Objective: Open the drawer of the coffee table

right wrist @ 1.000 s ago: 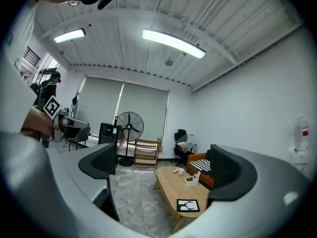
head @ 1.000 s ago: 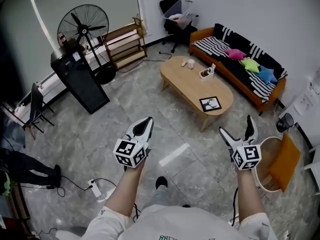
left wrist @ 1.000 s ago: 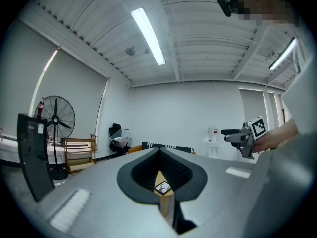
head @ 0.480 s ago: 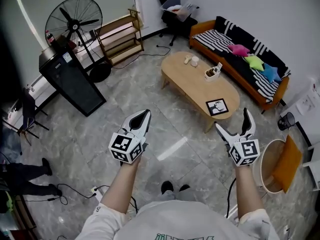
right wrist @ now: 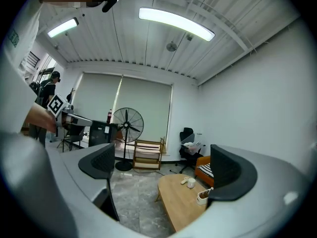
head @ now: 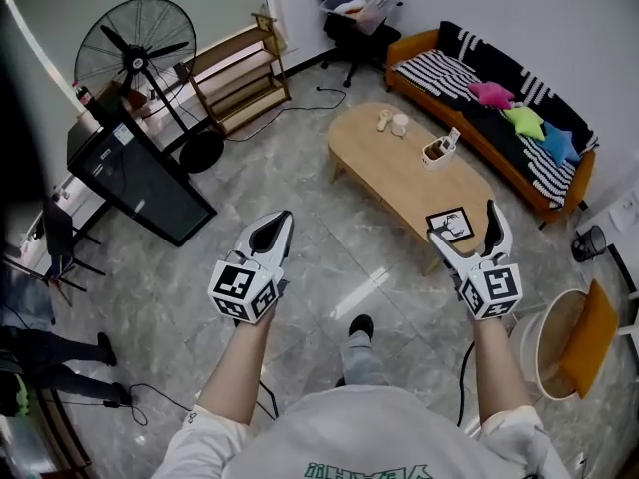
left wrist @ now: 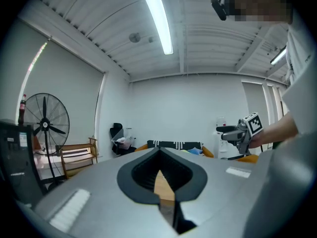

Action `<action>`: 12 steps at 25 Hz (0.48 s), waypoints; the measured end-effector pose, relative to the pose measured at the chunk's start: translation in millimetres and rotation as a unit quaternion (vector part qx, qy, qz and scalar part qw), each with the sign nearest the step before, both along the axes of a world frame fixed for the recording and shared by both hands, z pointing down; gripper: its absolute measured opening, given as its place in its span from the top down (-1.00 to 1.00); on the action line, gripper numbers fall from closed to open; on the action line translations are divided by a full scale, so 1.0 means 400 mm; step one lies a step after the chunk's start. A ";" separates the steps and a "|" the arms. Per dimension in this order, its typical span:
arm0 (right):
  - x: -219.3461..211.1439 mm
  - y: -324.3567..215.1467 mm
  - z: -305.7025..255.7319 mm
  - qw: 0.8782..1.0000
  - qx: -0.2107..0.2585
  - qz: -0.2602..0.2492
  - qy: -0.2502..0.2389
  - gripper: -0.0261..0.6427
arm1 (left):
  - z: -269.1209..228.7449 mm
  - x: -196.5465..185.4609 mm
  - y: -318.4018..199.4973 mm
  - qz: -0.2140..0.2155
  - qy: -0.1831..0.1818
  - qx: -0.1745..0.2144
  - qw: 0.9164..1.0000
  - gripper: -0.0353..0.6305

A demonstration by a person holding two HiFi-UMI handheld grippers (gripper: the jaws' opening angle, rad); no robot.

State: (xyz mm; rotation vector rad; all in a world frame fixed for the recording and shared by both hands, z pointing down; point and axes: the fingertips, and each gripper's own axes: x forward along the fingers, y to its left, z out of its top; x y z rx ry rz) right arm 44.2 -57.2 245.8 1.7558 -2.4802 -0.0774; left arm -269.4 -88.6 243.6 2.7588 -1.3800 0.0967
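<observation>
The oval wooden coffee table (head: pixel 399 173) stands on the grey floor ahead and to the right, in front of an orange sofa; its drawer is not visible. The table (right wrist: pixel 179 201) also shows between the jaws in the right gripper view. My left gripper (head: pixel 272 236) is held in the air left of the table, jaws together, holding nothing. My right gripper (head: pixel 467 234) hovers over the table's near end, jaws wide apart and empty. On the table lie a marker card (head: pixel 451 224), a white holder (head: pixel 437 152) and small white items (head: pixel 392 122).
An orange sofa (head: pixel 499 118) with striped cover and coloured cushions runs behind the table. A black cabinet (head: pixel 135 178), a standing fan (head: pixel 135 53) and a wooden shelf (head: pixel 240 78) are at the left. A round basket (head: pixel 559 342) sits at the right; an office chair (head: pixel 349 13) is far back.
The person has stepped forward toward the table. Both grippers have risen in the view, and the right one now overlaps the table's near end.
</observation>
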 end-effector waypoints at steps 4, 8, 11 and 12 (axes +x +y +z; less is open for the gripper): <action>0.015 -0.168 0.005 1.000 0.003 0.001 -0.008 -0.84 | -0.006 0.007 -0.165 -0.003 -0.011 0.003 1.000 0.90; 0.030 -0.300 0.025 1.000 -0.007 -0.005 -0.009 -0.84 | -0.017 0.039 -0.311 0.002 -0.018 0.009 1.000 0.90; 0.029 -0.369 0.031 1.000 -0.012 -0.003 -0.008 -0.84 | -0.015 0.057 -0.404 0.011 -0.019 0.006 1.000 0.90; 0.030 -0.383 0.032 1.000 -0.014 -0.001 -0.006 -0.84 | -0.012 0.064 -0.431 0.014 -0.017 0.003 1.000 0.90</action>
